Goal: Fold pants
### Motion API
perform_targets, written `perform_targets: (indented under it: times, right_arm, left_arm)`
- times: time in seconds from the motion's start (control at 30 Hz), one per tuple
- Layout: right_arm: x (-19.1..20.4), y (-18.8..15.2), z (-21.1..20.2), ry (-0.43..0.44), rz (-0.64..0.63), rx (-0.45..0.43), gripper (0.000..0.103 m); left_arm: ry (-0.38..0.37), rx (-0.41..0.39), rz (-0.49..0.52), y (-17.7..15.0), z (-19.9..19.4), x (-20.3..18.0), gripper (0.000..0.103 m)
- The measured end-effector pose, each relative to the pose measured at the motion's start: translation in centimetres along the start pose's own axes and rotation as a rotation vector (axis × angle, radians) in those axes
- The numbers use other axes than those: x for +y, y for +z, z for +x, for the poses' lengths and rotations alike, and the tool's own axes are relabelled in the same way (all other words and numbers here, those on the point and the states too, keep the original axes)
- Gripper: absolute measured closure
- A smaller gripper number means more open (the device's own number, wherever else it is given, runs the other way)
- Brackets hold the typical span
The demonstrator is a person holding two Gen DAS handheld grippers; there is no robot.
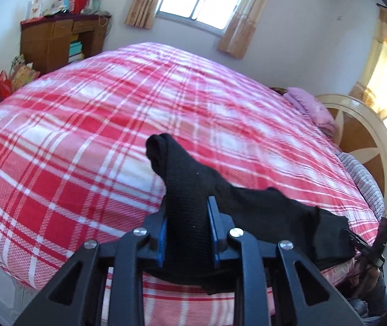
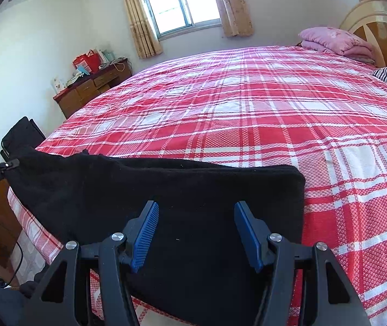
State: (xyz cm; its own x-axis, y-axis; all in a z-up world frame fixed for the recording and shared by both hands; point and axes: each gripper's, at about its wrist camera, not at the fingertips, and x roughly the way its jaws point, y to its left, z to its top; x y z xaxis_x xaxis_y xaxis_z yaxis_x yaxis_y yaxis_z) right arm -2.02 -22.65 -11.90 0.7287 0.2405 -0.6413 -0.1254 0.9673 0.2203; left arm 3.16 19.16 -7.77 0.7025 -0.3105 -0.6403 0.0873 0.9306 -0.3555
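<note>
A: We've got the left gripper clenched on the pants, lying at the bed's six o'clock edge.

B: Right gripper hangs released above them; we lift evenly toward three o'clock.

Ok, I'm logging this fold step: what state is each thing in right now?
left gripper: shut on the pants
right gripper: open, above the pants
pants: black, partly flat on the bed, one end lifted
bed: covered by a red plaid sheet
window: curtains drawn apart
</note>
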Motion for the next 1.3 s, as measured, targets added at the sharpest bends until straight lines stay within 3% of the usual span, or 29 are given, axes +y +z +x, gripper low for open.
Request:
perform_targets:
  times: [0.37,0.67,1.07,1.23,1.3]
  right_arm:
    - [-1.5,1.4,-1.8,-0.038,0.089,0.010,0.043]
    - [-4.6,1.6,-3.7,-0.079,0.147,-0.018,0.043]
    - [-7.0,1.5,-4.0,-0.115,0.211,-0.055,0.043]
    - [-7.6,1.5,-4.1,-0.126,0.232,-0.064,0.043]
    - [-7.7,1.5,-4.1,-0.127,0.235,-0.064,0.043]
  left_arm:
    - [-0.146,-0.062,0.178,1.2,-2.5,-9.1,0.079]
    - [-0.273,-0.048,0.267,2.5,-1.1,-15.9,0.079]
    - [-0.393,0.038,0.462,1.4,1.4,-26.5,0.082]
    - [-0.456,0.131,0.504,0.2,3.9,-29.7,0.099]
    - [-0.462,0.170,0.534,-0.4,4.9,-31.0,0.099]
